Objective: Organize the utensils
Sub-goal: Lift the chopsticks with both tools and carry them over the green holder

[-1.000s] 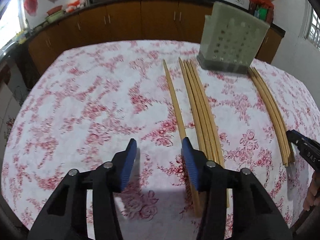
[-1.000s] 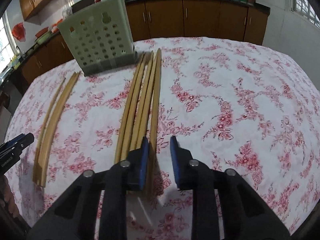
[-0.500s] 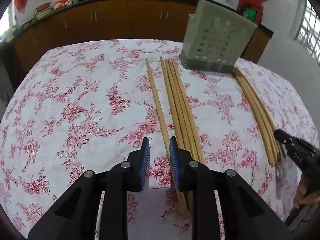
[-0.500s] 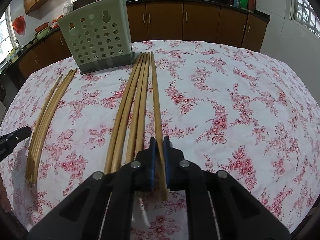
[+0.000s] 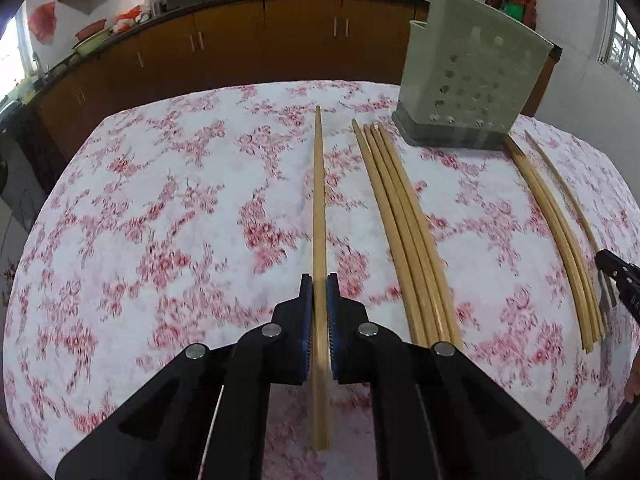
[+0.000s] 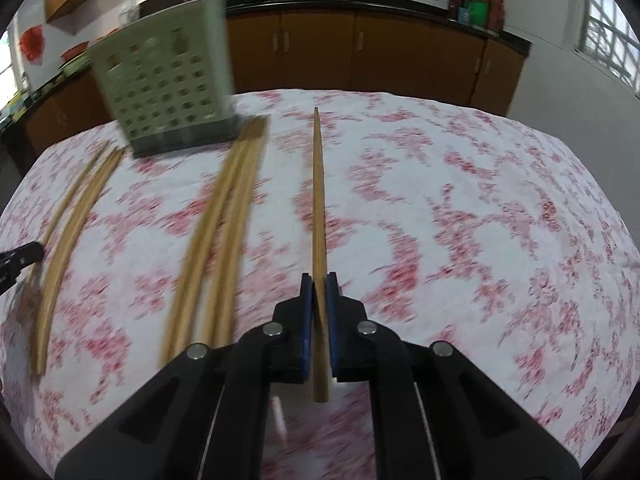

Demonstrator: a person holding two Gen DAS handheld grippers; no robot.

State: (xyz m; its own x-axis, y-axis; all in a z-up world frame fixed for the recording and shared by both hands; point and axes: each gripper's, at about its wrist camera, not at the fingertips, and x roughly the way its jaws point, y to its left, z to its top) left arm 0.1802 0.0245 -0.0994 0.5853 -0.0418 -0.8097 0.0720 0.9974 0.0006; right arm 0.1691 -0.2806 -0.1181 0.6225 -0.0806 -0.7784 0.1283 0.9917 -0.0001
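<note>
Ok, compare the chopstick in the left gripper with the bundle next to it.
The chopstick is single; the bundle is four side by side. The chopstick is clamped in the left gripper; the bundle lies free on the tablecloth, touched by nothing. Both are tan wood, pointing toward the far edge.

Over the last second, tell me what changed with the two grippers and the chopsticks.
Both grippers closed. The left gripper, wide open a second ago, is now shut on one chopstick set apart from its bundle. The right gripper, partly open before, has clamped its own chopstick and drawn it away from the other bundle. The green holder and the tablecloth stayed put.
</note>
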